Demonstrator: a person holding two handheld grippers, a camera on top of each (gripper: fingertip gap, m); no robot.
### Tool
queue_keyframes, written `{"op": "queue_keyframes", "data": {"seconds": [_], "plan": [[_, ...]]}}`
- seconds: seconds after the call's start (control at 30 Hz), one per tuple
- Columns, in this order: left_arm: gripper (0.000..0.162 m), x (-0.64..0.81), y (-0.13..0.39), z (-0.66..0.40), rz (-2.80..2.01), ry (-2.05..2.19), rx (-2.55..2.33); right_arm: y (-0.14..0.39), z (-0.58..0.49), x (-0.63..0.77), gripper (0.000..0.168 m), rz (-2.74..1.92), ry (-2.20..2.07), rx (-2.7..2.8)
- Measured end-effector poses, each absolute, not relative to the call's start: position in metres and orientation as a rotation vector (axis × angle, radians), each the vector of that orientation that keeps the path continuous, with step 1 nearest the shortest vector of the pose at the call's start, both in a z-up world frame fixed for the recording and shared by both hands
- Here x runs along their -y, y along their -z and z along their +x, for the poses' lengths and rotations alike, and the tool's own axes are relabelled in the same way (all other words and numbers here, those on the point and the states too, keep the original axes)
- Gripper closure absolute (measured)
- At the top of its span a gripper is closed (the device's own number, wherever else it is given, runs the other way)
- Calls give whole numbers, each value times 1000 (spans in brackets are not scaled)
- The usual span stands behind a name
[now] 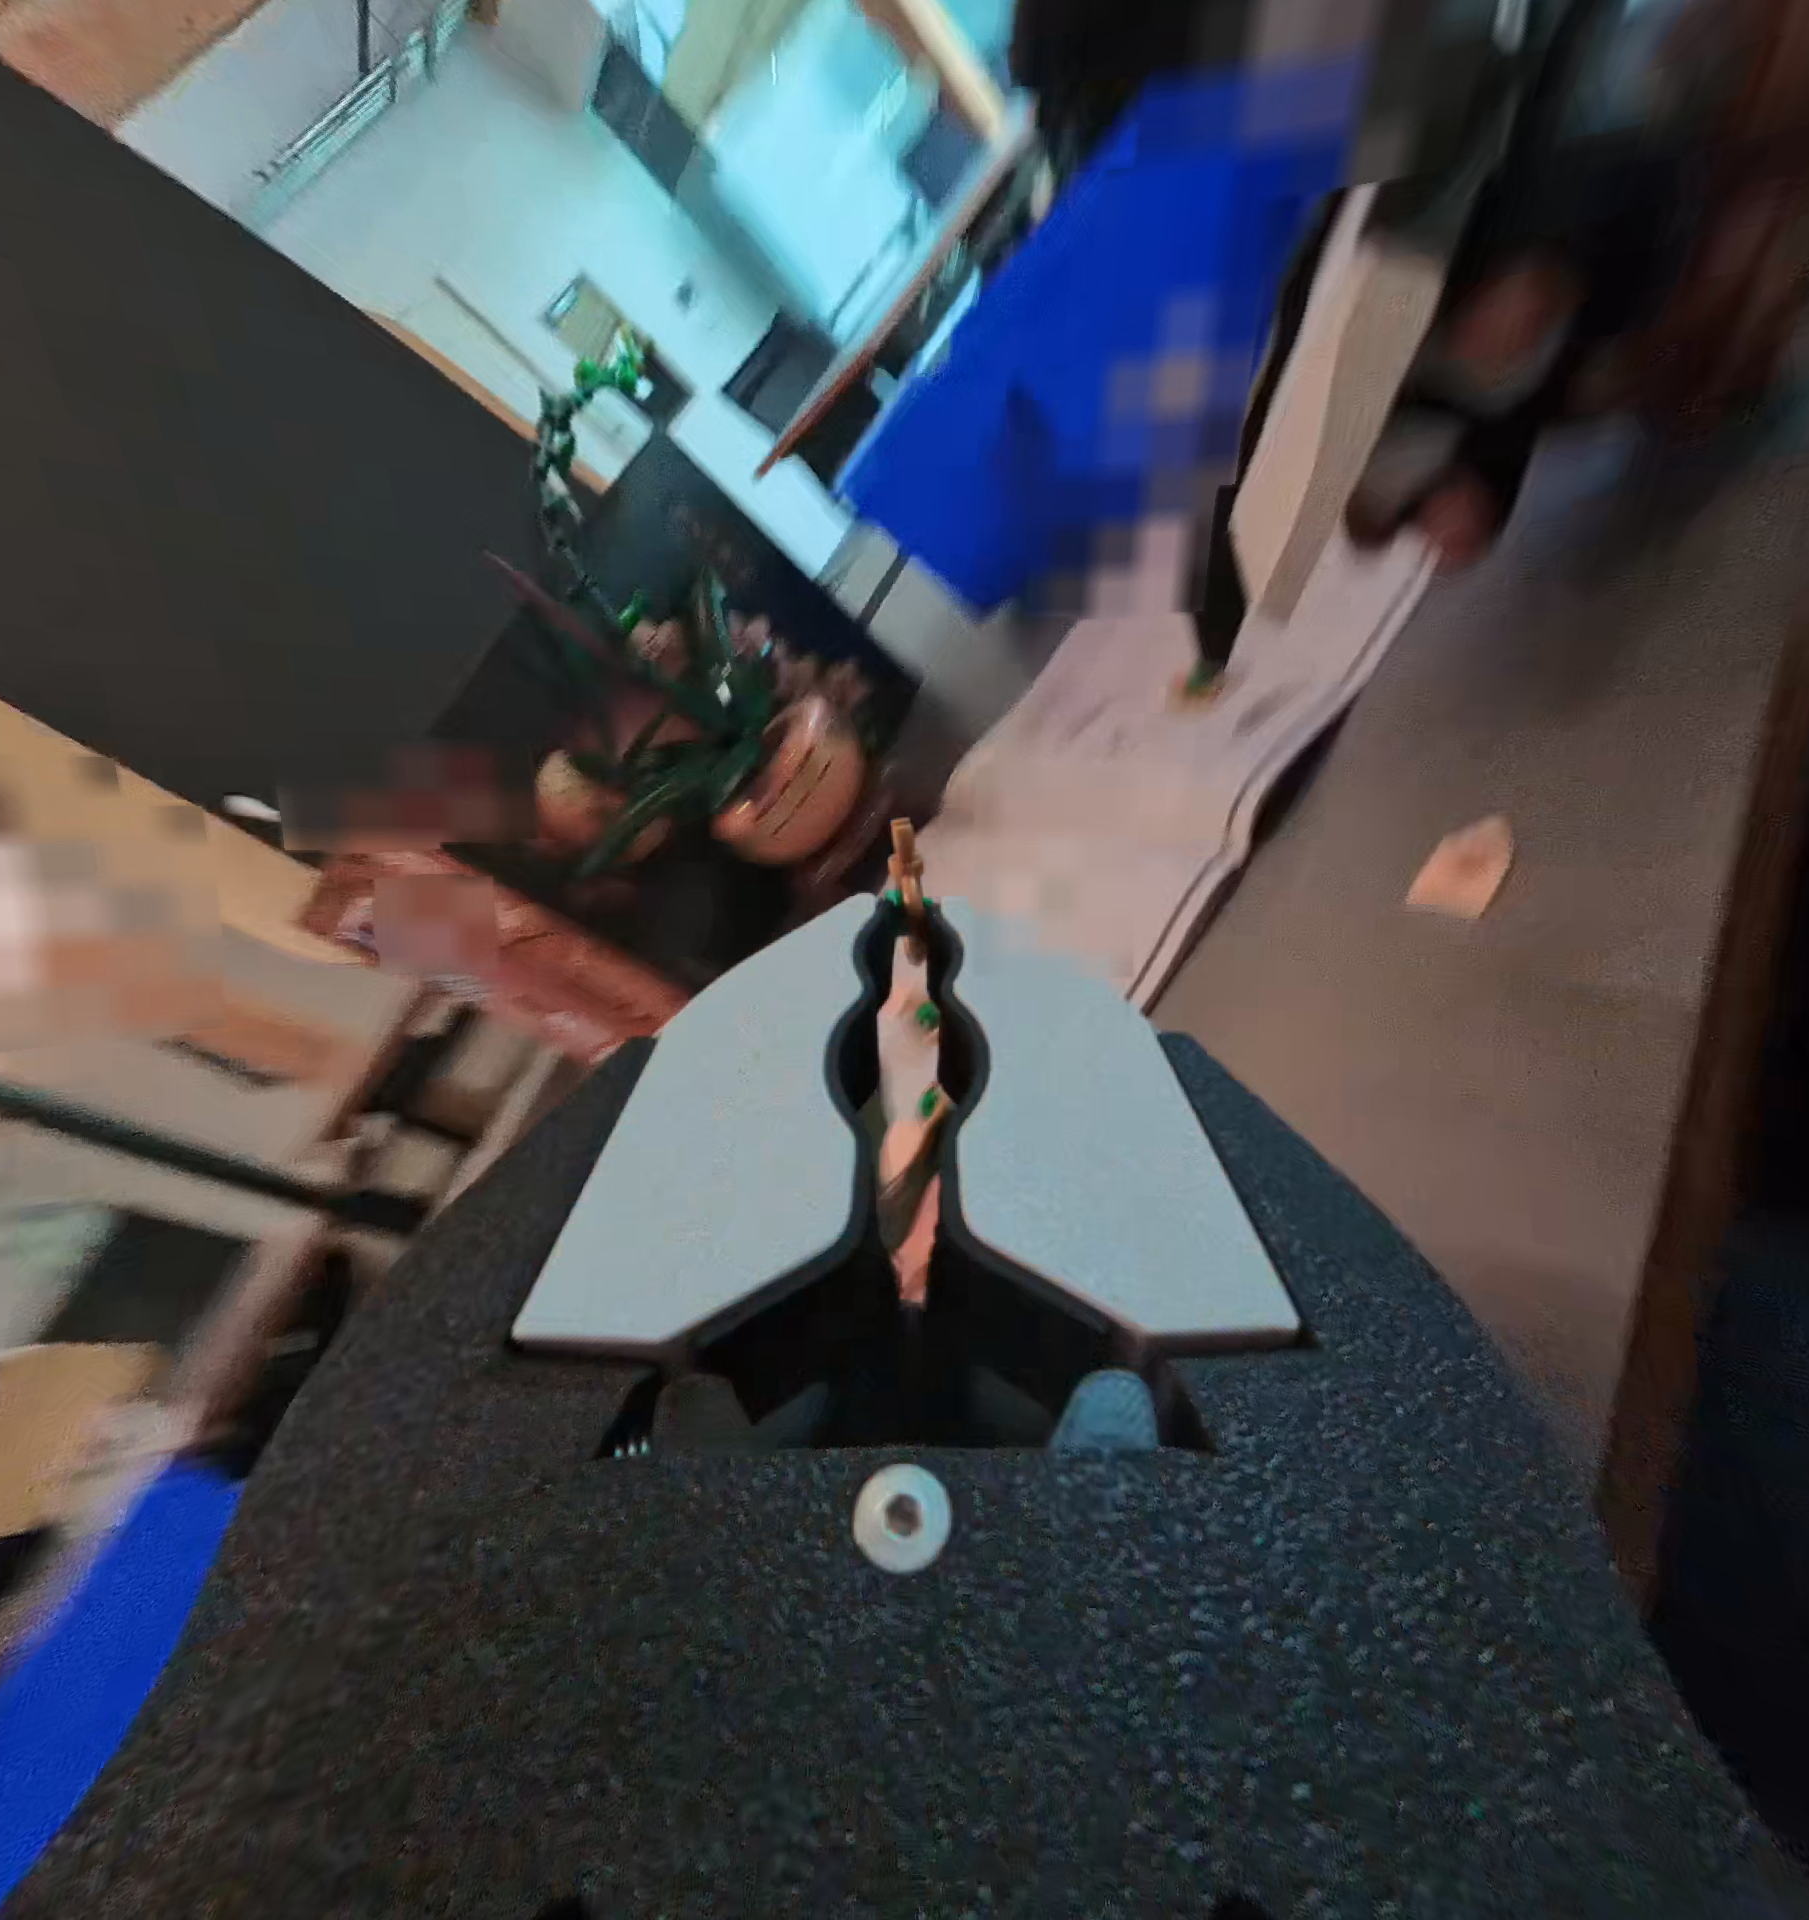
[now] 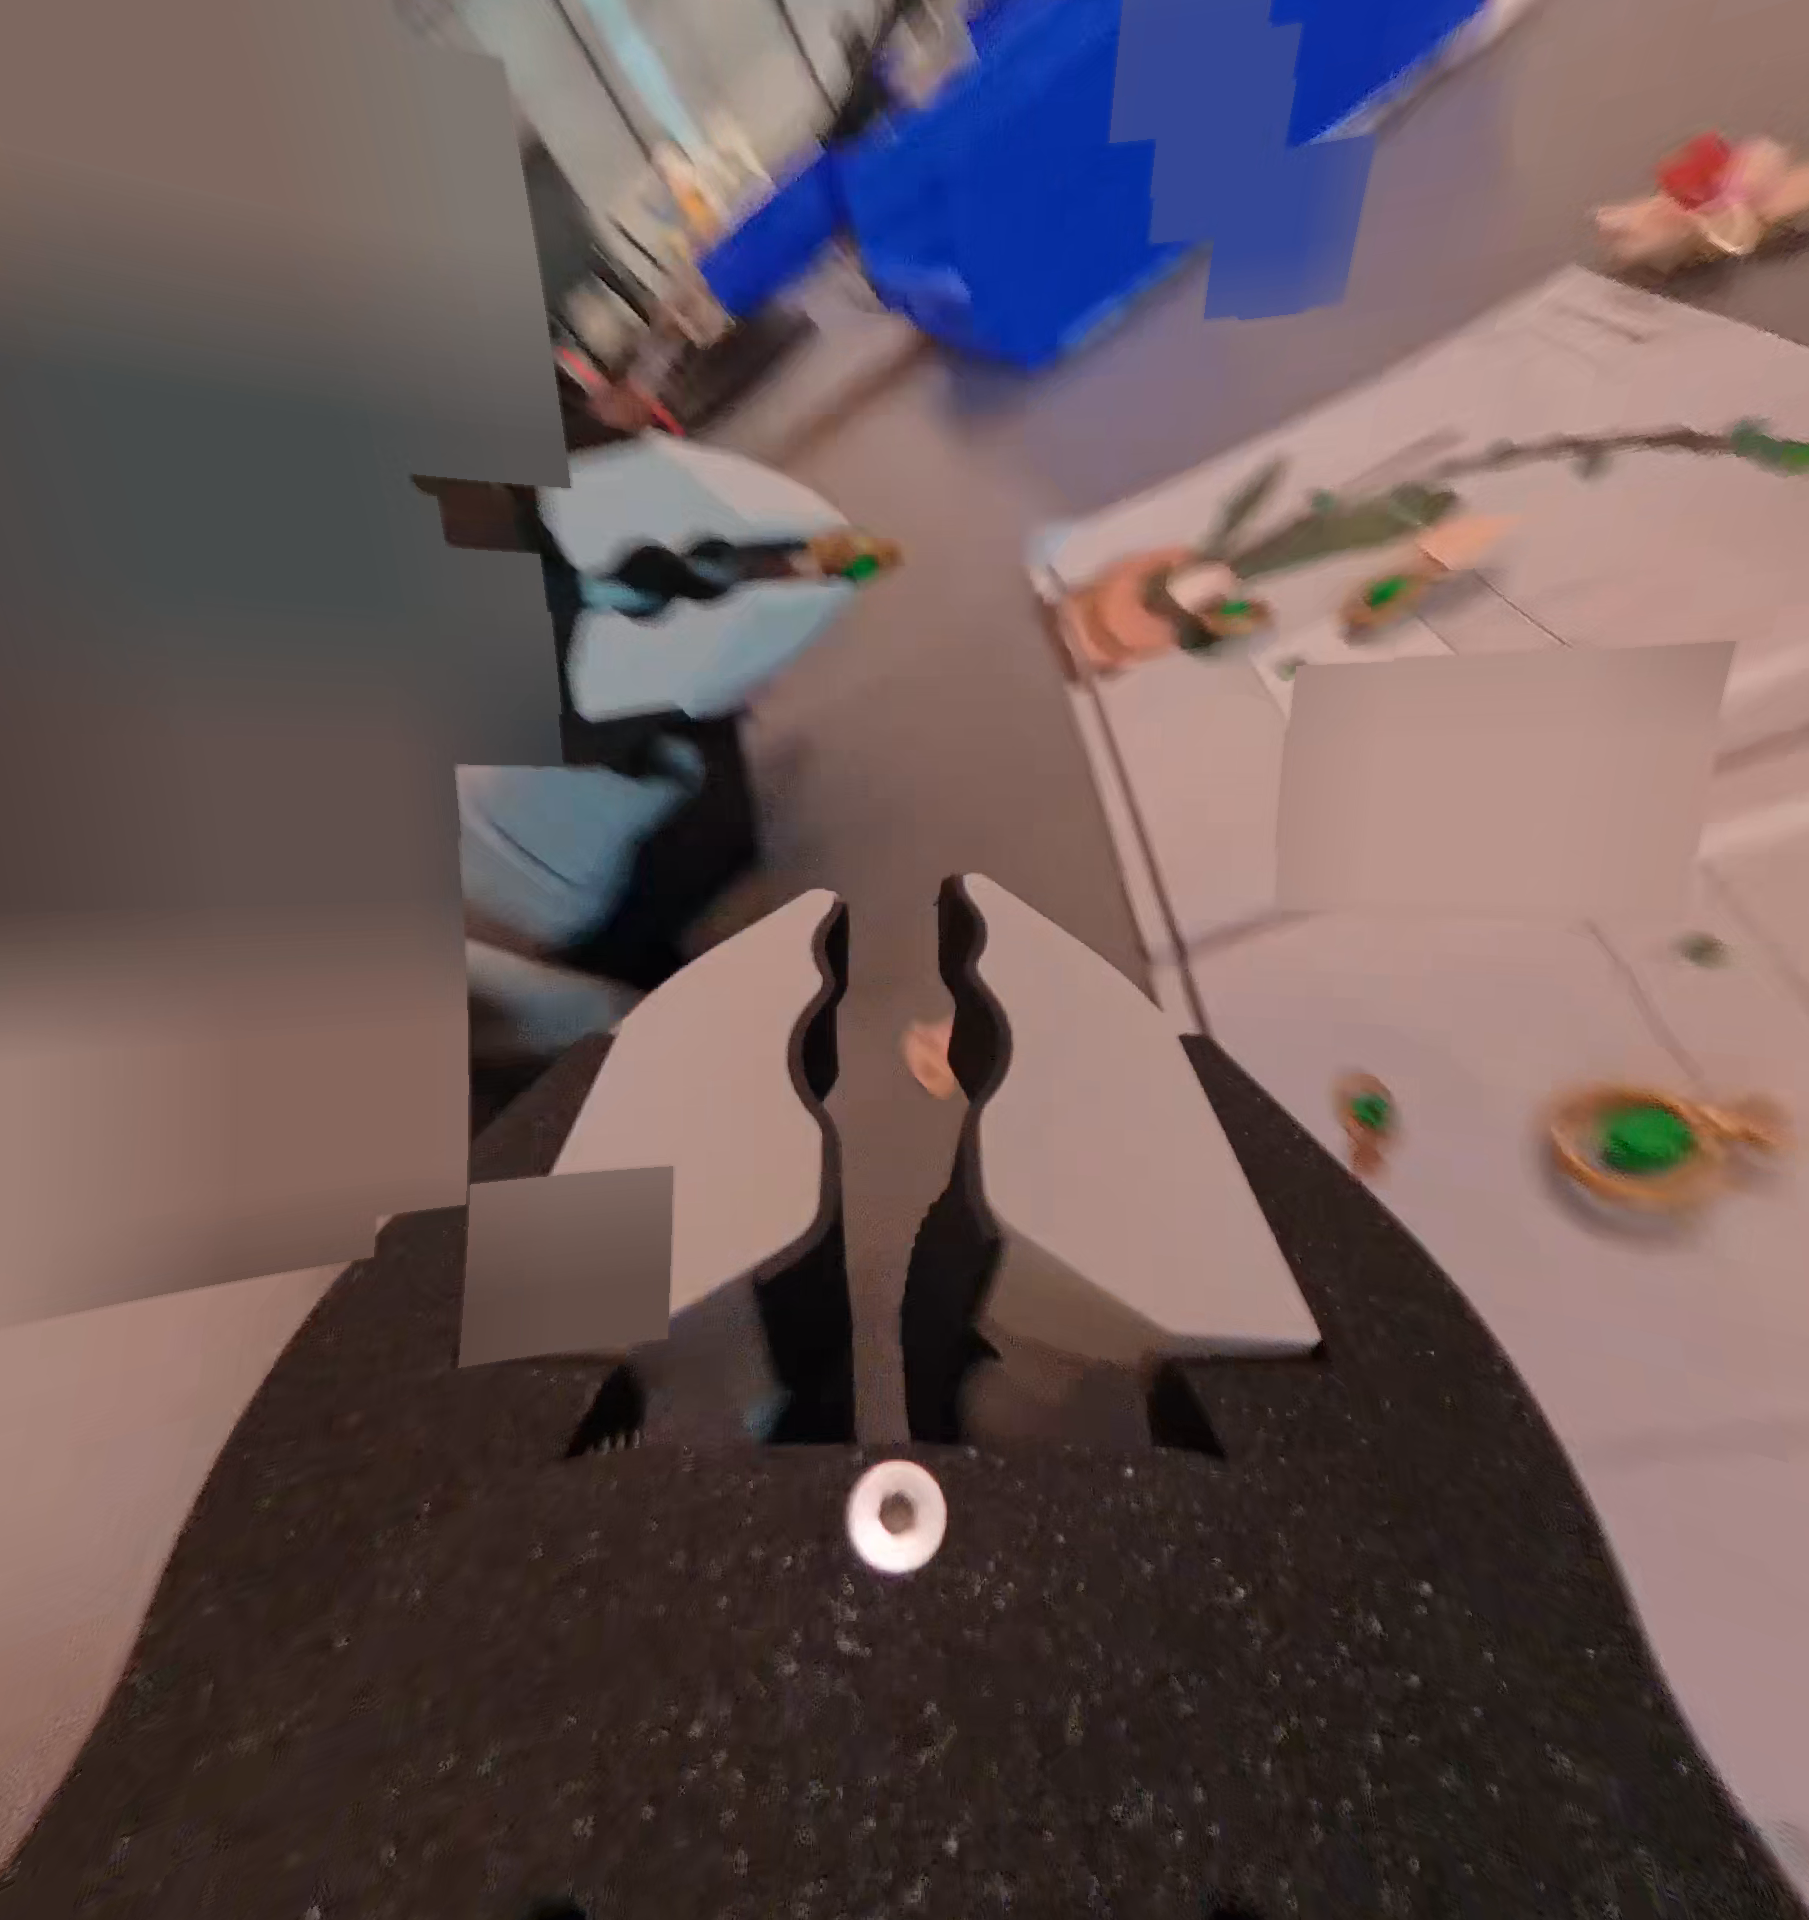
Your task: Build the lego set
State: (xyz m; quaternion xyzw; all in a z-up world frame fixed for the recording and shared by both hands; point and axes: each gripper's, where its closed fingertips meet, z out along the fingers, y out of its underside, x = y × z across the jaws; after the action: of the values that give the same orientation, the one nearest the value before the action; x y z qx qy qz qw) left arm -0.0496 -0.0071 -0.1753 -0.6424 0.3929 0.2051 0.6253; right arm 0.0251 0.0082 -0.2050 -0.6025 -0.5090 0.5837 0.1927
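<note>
My left gripper (image 1: 910,909) is shut on a small tan and green lego piece (image 1: 905,878) that sticks out past its tips. It also shows in the right wrist view (image 2: 827,566), with the piece (image 2: 860,556) at its tips. The lego plant in a pink pot (image 1: 780,795) stands beyond it, its green stem (image 1: 565,447) rising. My right gripper (image 2: 895,894) is open and empty, held above the grey table. A small pink piece (image 2: 929,1055) shows on the table between its fingers. The pot (image 2: 1123,613) and stem (image 2: 1606,454) lie ahead to the right.
An open instruction booklet (image 2: 1451,1403) covers the table on the right, with a gold flower piece with a green centre (image 2: 1638,1143) and smaller ones (image 2: 1367,1112) on it. A red and cream flower (image 2: 1710,197) lies far right. A blue bin (image 2: 983,229) stands behind.
</note>
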Motion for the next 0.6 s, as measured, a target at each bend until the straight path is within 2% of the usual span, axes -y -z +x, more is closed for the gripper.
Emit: {"op": "queue_keyframes", "data": {"seconds": [0.2,0.4,0.53,0.6], "plan": [[157,12,211,-39,-1481,-783,-1193,254,47,4,154,-1726,-1126,1837],[157,13,229,-22,-1467,-831,-1292,262,32,12,157,-1617,-962,1936],[157,14,233,-17,-1456,-838,-1323,263,28,14,158,-1617,-980,1944],[157,14,235,-15,-1447,-847,-1342,263,26,13,163,-1623,-990,1933]]}}
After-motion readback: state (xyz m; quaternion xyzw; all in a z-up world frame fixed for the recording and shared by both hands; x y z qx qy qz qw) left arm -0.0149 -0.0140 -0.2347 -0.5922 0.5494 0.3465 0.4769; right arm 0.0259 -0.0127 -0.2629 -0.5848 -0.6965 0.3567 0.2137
